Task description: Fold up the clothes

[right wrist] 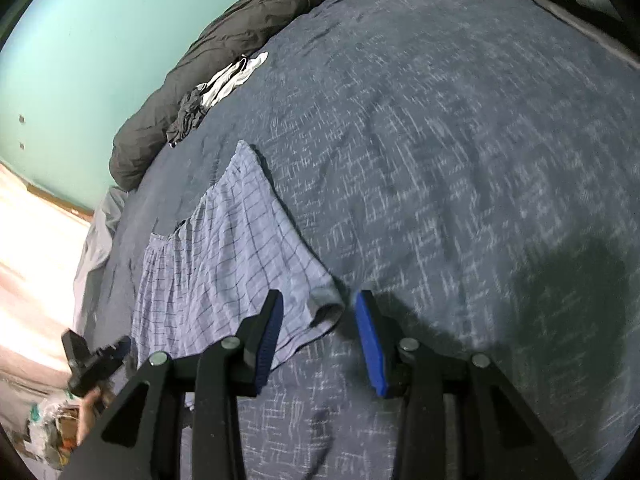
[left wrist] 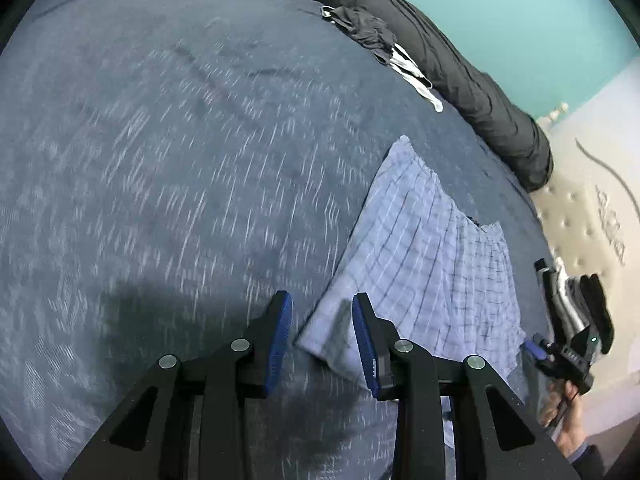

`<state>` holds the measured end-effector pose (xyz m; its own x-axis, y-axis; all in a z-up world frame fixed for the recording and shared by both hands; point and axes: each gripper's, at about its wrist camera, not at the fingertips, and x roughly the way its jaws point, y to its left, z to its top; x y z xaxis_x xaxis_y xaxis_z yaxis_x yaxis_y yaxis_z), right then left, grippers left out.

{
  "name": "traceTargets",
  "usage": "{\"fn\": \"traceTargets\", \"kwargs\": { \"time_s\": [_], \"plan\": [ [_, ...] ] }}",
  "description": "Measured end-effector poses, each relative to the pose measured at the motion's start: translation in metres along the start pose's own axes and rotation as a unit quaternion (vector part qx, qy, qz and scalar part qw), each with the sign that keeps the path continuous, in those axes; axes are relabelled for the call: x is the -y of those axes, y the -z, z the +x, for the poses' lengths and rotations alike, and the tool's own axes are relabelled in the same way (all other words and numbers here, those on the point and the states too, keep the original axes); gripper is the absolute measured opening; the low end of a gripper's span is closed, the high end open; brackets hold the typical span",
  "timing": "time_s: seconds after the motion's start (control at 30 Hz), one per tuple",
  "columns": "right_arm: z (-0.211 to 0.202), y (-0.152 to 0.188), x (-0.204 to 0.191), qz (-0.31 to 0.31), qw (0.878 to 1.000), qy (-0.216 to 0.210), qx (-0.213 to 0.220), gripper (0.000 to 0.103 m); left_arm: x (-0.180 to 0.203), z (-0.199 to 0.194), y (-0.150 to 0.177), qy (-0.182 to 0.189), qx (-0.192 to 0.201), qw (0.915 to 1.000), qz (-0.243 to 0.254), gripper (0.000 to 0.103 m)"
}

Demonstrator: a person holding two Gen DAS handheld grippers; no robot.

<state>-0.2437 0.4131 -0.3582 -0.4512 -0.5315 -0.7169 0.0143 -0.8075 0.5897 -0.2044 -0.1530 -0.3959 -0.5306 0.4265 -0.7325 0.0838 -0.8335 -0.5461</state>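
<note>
Light blue checked shorts (left wrist: 424, 264) lie flat on the blue-grey bed cover (left wrist: 180, 160). In the left wrist view my left gripper (left wrist: 322, 304) hovers over their near left corner. It is open, and its blue pads stand apart and press on nothing. In the right wrist view the same shorts (right wrist: 224, 264) spread to the left, and a leg hem (right wrist: 328, 308) lies below the gap of my right gripper (right wrist: 320, 300). That gripper is open too and clear of the cloth. Motion blur smears the cover in both views.
A dark rolled duvet (left wrist: 460, 64) lines the far edge under a teal wall (left wrist: 520, 20). A crumpled black garment (left wrist: 368, 28) and a white striped one (left wrist: 412, 72) lie beside it. A white quilted mattress side (left wrist: 580, 208) and a hand (left wrist: 568, 428) show at the right.
</note>
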Motion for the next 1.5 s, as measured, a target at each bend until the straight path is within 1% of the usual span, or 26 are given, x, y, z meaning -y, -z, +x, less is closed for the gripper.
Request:
{"fn": "traceTargets", "kwargs": {
  "time_s": [0.07,0.17,0.23,0.3,0.37,0.43,0.47,0.6,0.67,0.8,1.17,1.2,1.33,1.4,1.5],
  "plan": [
    [0.003,0.003,0.002,0.007,1.000,0.002,0.001,0.038,-0.001,0.001,0.005,0.010,0.004,0.9999,-0.006,0.034],
    [0.009,0.007,0.002,0.011,1.000,0.010,0.002,0.038,0.000,0.003,0.011,0.016,0.009,0.9998,-0.004,0.034],
    [0.012,0.006,0.004,0.017,1.000,0.011,0.008,0.034,0.001,0.003,0.012,0.017,0.011,0.9998,0.000,0.034],
    [0.014,0.005,0.010,0.037,0.999,0.000,0.015,0.029,0.001,0.004,0.013,0.016,0.015,0.9998,0.005,0.034],
    [0.016,0.005,0.013,0.047,0.999,-0.002,0.019,0.012,0.001,0.006,0.013,0.018,0.017,0.9997,0.001,0.034],
    [0.019,0.004,0.011,0.041,0.999,0.001,0.019,0.004,0.001,0.008,0.013,0.020,0.019,0.9996,-0.001,0.033],
    [0.019,0.004,0.008,0.036,0.999,0.005,0.019,0.002,0.001,0.007,0.013,0.021,0.019,0.9996,0.000,0.033],
    [0.010,-0.002,0.007,0.033,0.999,0.010,0.039,0.001,-0.001,0.005,0.014,0.025,0.019,0.9995,-0.002,0.033],
    [0.001,-0.006,0.016,0.051,0.997,0.007,0.055,0.001,-0.002,0.004,0.015,0.026,0.020,0.9995,-0.003,0.033],
    [-0.006,-0.012,0.030,0.075,0.995,0.012,0.068,0.001,-0.001,0.003,0.015,0.023,0.020,0.9995,-0.001,0.034],
    [-0.003,-0.021,0.041,0.090,0.993,0.031,0.066,0.001,0.001,0.004,0.015,0.021,0.019,0.9996,0.001,0.033],
    [-0.002,-0.022,0.042,0.090,0.993,0.032,0.065,0.001,0.001,0.005,0.015,0.018,0.019,0.9996,0.004,0.032],
    [-0.002,-0.025,0.045,0.093,0.993,0.036,0.066,0.001,-0.002,0.008,0.014,0.009,0.019,0.9998,0.006,0.007],
    [-0.002,-0.026,0.046,0.094,0.993,0.038,0.066,0.001,-0.003,0.008,0.013,0.014,0.019,0.9997,0.005,0.004],
    [-0.002,-0.027,0.047,0.096,0.992,0.036,0.068,0.001,-0.003,0.004,0.010,0.016,0.028,0.9995,0.007,0.003]
  ]
}}
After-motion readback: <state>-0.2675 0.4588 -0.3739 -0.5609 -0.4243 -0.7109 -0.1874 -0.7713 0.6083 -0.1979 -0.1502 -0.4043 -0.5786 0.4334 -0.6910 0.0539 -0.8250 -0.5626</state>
